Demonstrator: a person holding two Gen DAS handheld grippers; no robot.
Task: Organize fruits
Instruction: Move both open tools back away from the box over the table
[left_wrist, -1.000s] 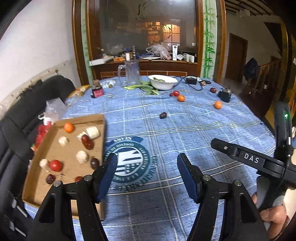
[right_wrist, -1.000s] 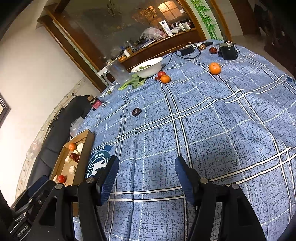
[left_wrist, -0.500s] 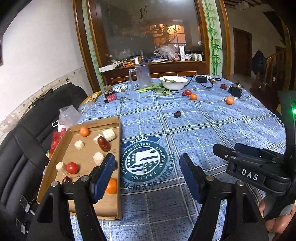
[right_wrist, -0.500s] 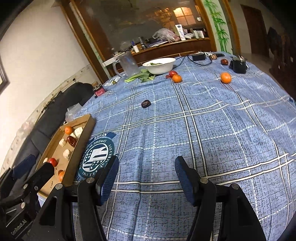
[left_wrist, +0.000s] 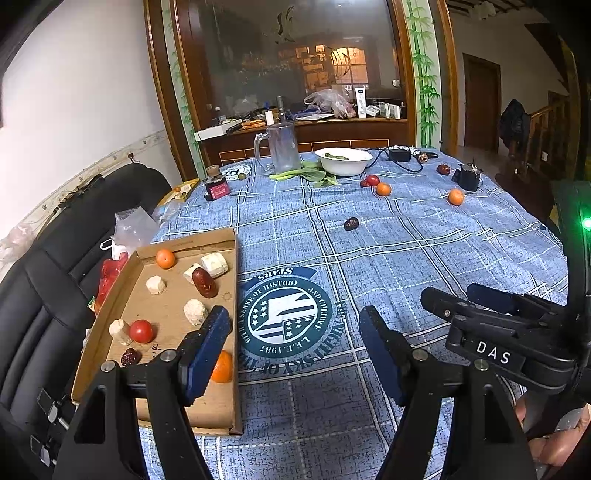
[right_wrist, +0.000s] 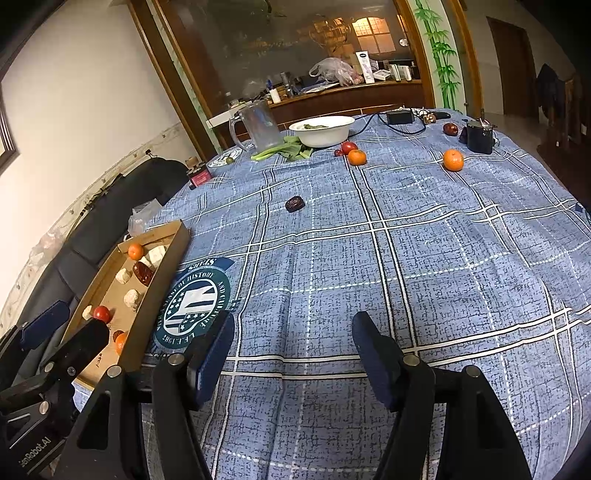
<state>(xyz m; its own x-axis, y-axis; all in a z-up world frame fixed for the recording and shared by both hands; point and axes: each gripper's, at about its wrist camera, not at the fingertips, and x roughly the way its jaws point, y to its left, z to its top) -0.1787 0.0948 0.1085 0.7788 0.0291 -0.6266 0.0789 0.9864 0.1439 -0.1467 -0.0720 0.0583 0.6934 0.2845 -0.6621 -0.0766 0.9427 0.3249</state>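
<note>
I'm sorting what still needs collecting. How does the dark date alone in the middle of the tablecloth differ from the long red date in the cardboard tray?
The lone date lies on the bare tablecloth, apart from other fruit; the tray date lies inside the cardboard tray, against a pale chunk. The lone date looks darker, almost black, and rounder; the tray date is glossy red-brown and elongated. Both lie loose, with no gripper near them.

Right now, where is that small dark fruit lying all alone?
The dark fruit lies mid-table on the blue cloth, between the cardboard tray and the white bowl.
</note>
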